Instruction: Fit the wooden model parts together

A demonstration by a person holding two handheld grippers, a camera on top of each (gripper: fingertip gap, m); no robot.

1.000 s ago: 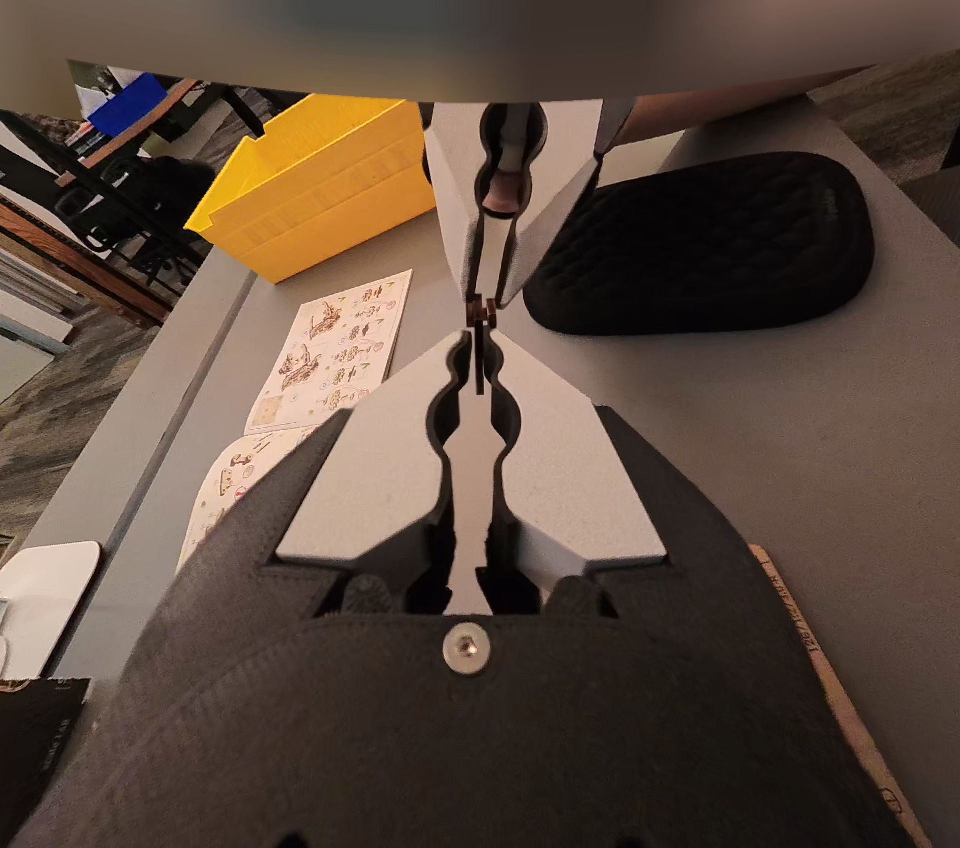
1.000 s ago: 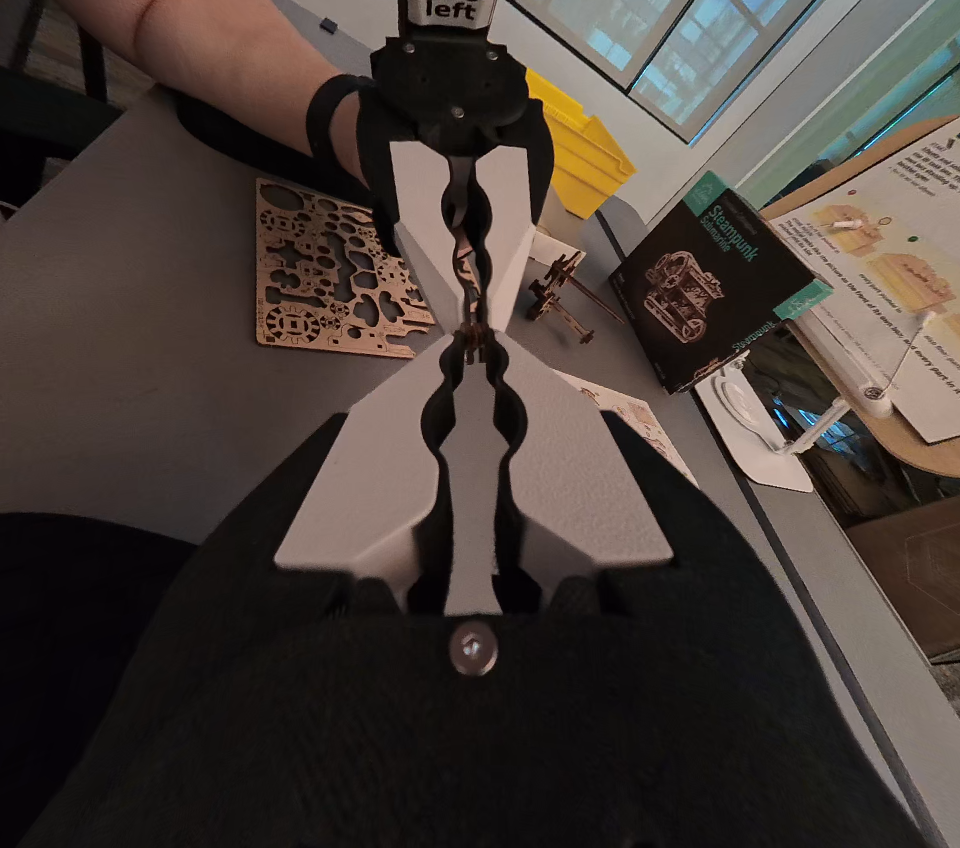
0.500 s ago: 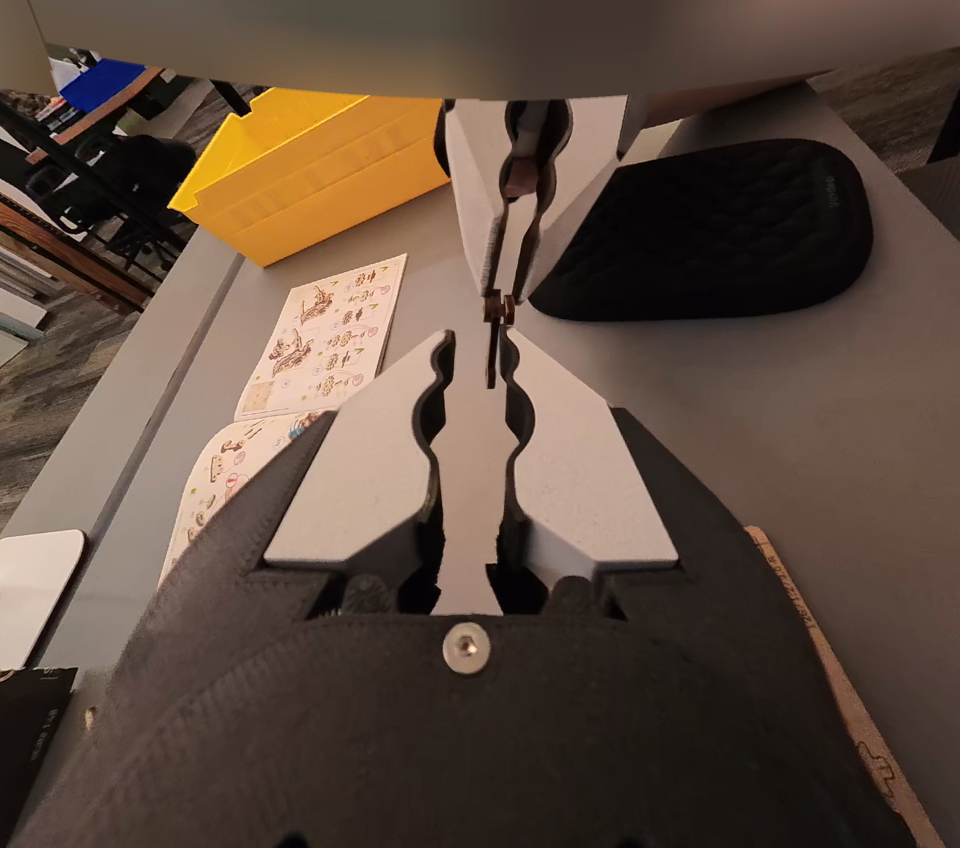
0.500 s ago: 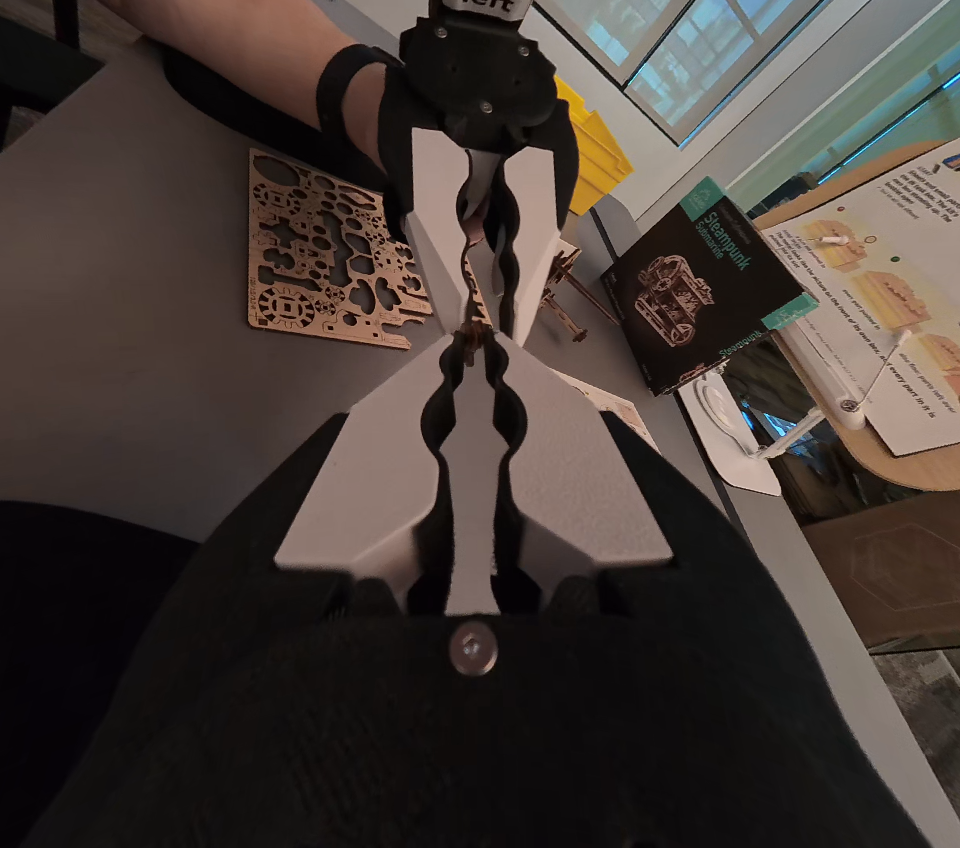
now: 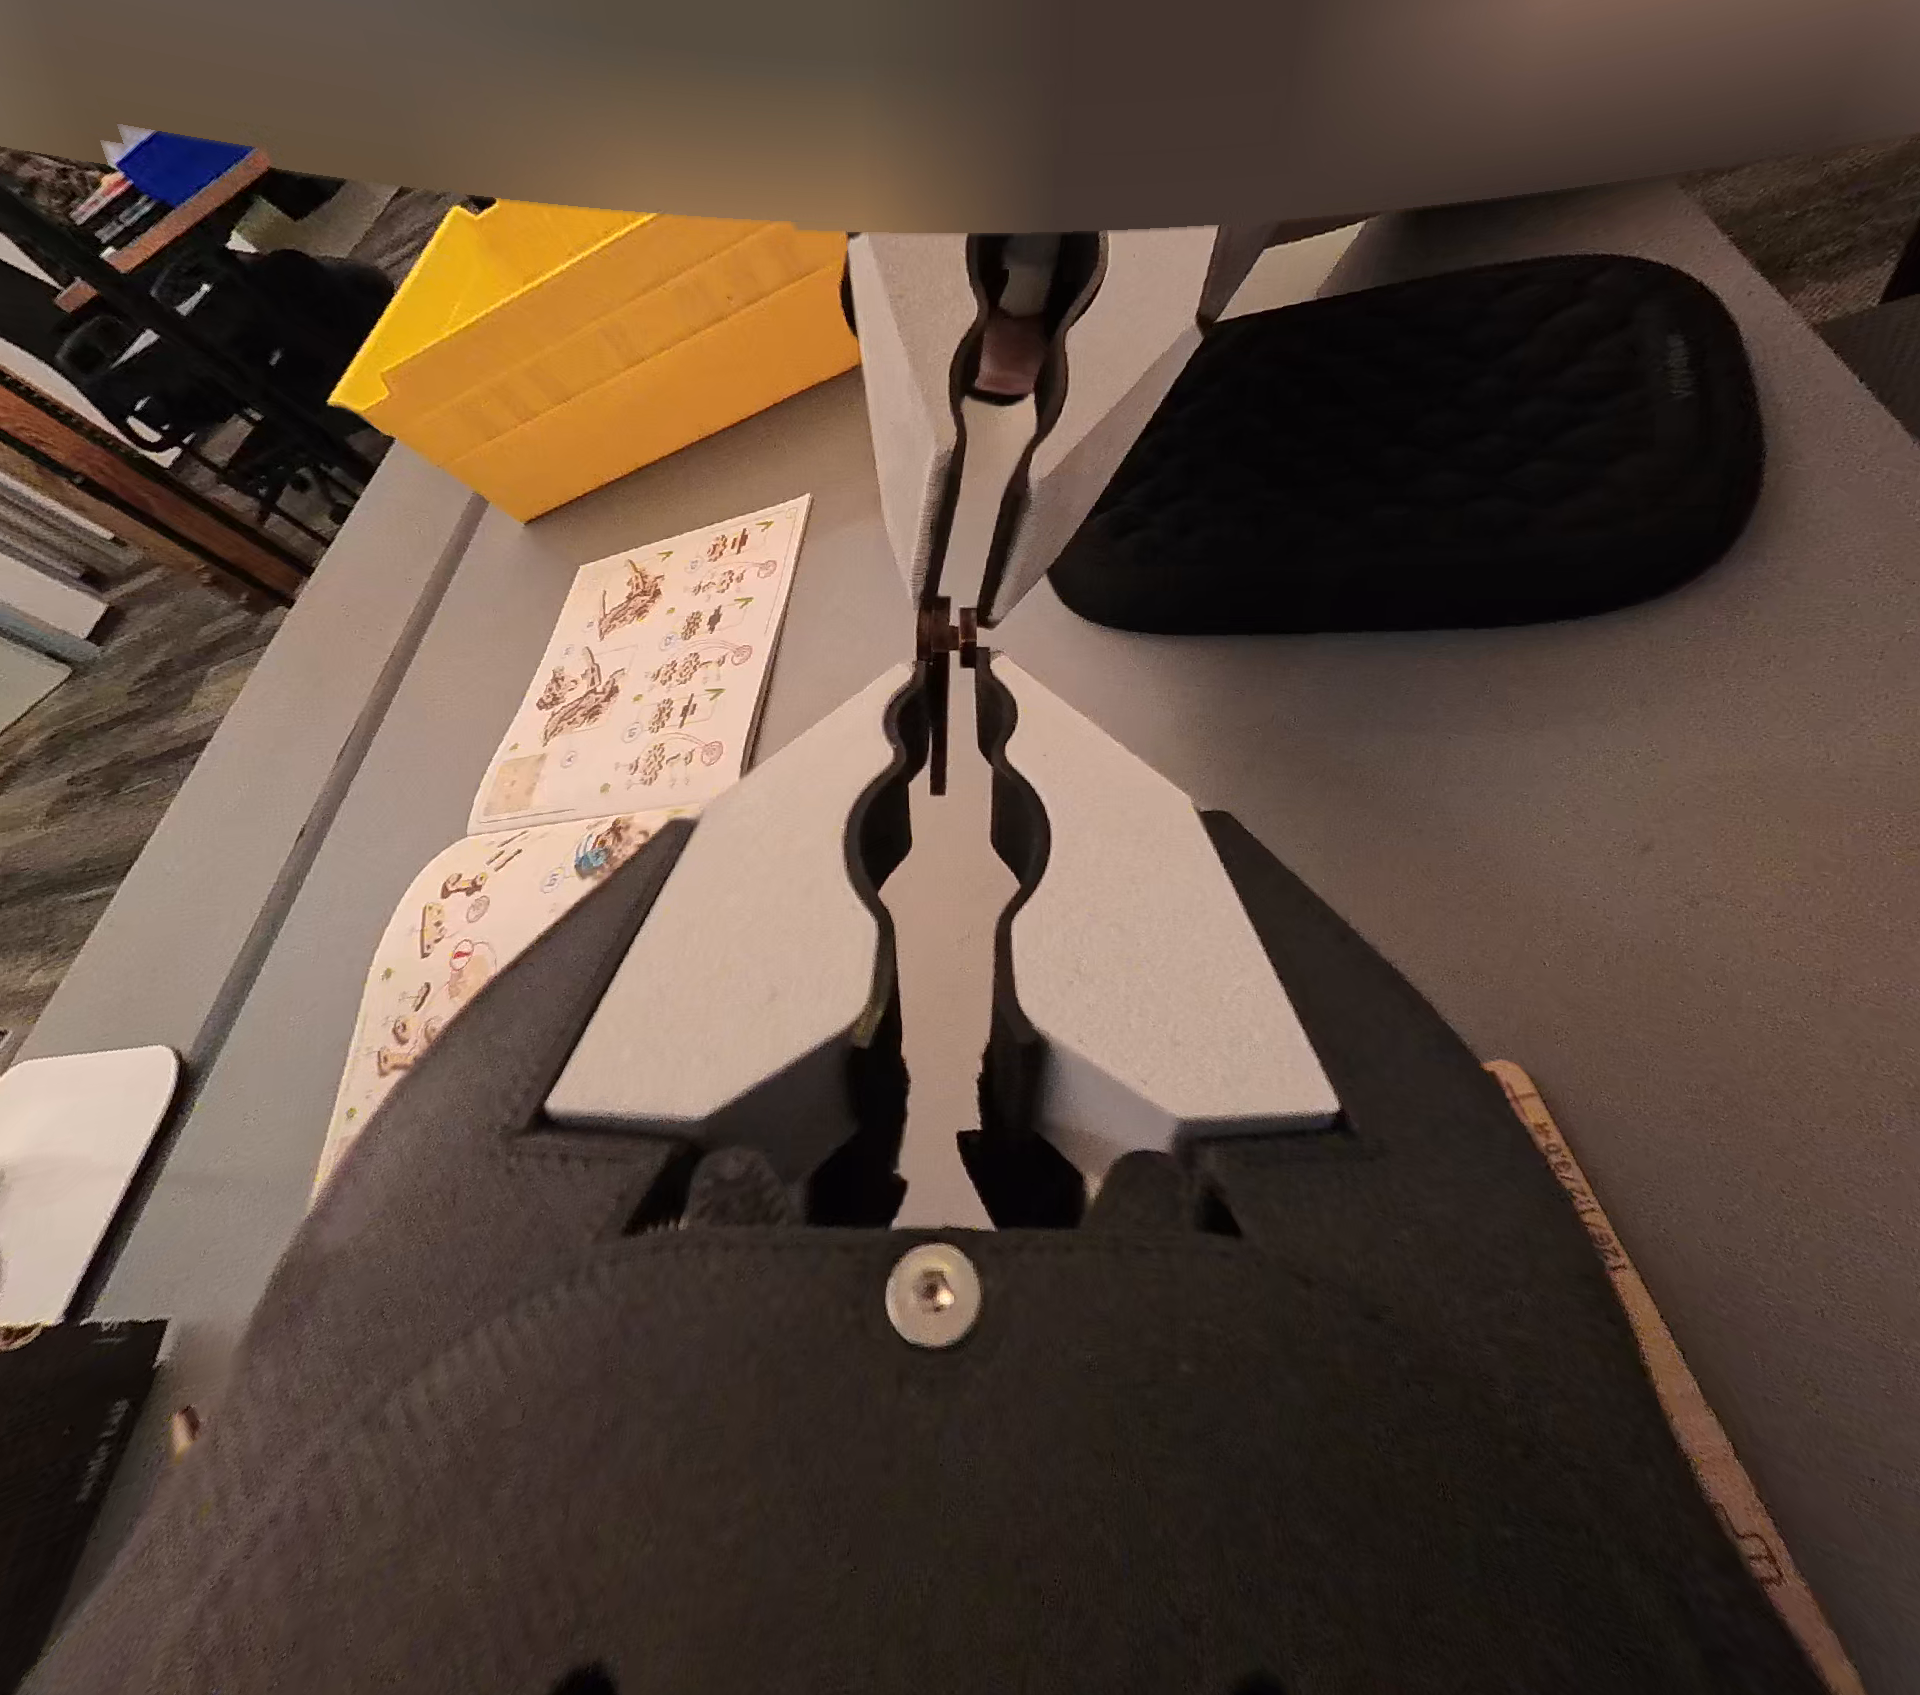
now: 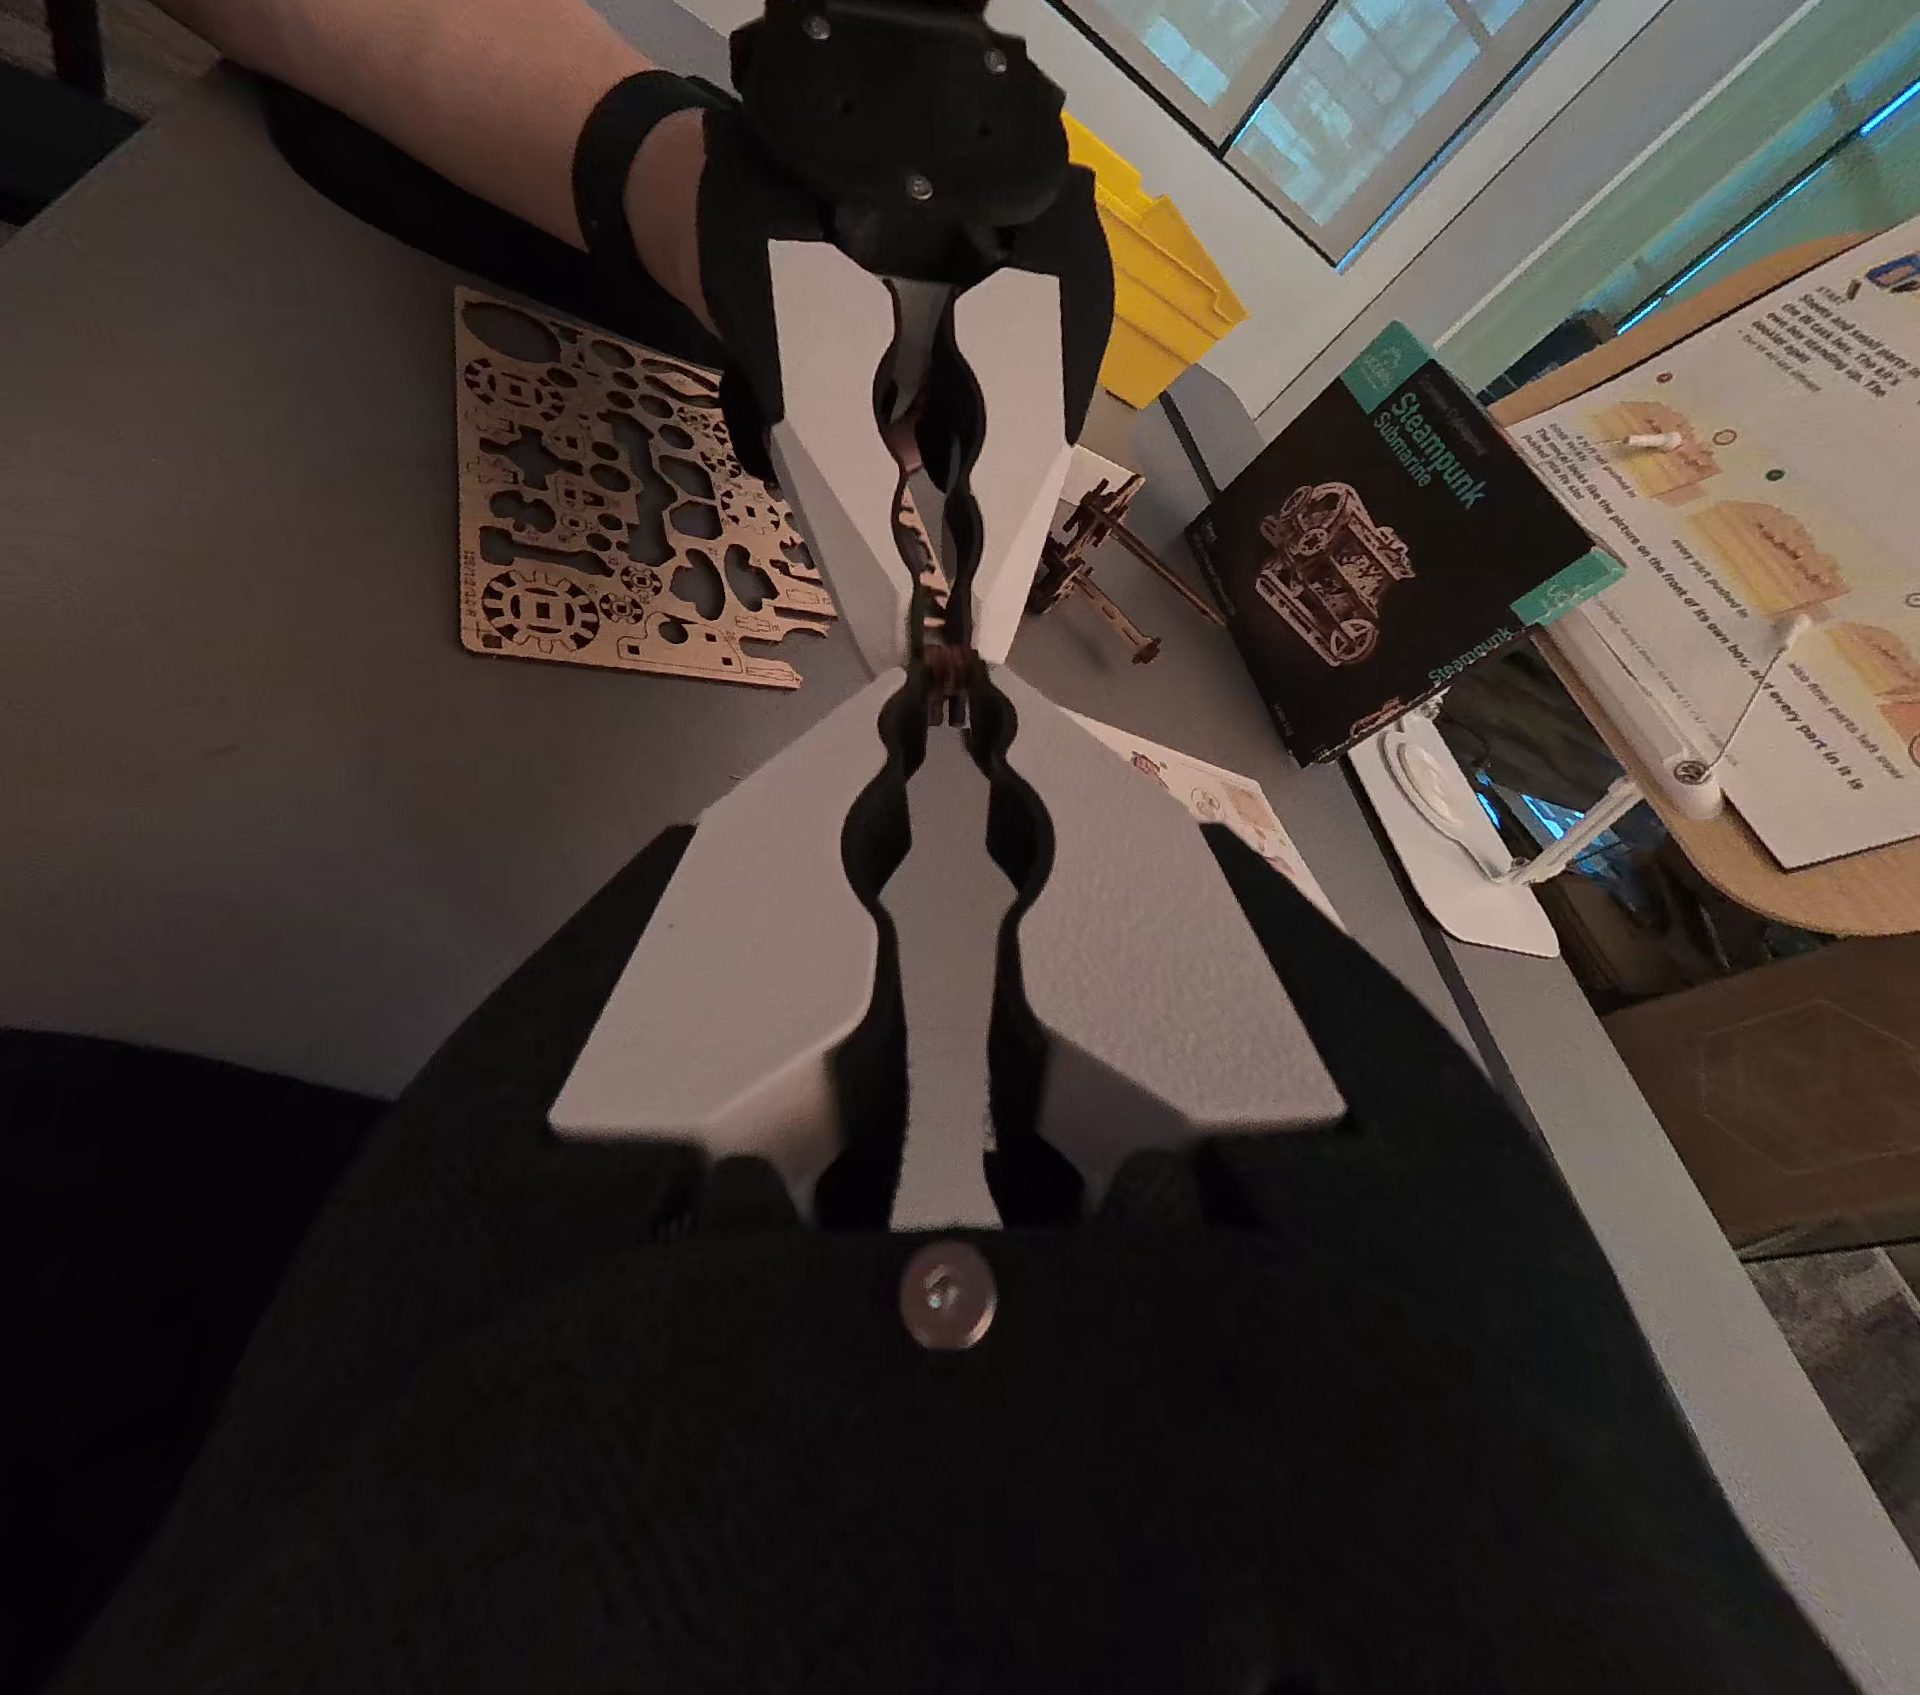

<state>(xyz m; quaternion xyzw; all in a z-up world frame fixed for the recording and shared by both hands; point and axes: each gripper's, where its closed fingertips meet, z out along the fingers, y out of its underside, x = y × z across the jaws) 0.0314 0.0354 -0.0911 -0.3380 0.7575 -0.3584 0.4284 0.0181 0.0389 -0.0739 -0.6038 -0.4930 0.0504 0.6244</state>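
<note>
Grey tabletop (image 5: 1455, 814), above its middle: my left gripper (image 5: 948, 669) pinches a flat wooden part (image 5: 938, 741) edge-on, tip-to-tip with my right gripper (image 6: 943, 695), clamped on the mating wooden piece (image 6: 943, 671), aligning the joint.

Your left wrist camera looks along its own fingers (image 5: 727, 949), down over the table (image 5: 1455, 814) toward a yellow bin (image 5: 623, 357) and black pad (image 5: 1403, 440). Your right wrist camera faces the opposite way, toward the windows (image 6: 1403, 4) and a dark box (image 6: 1392, 544). Both sit close and share the tip-to-tip meeting point, each seeing the other gripper head-on.
</note>
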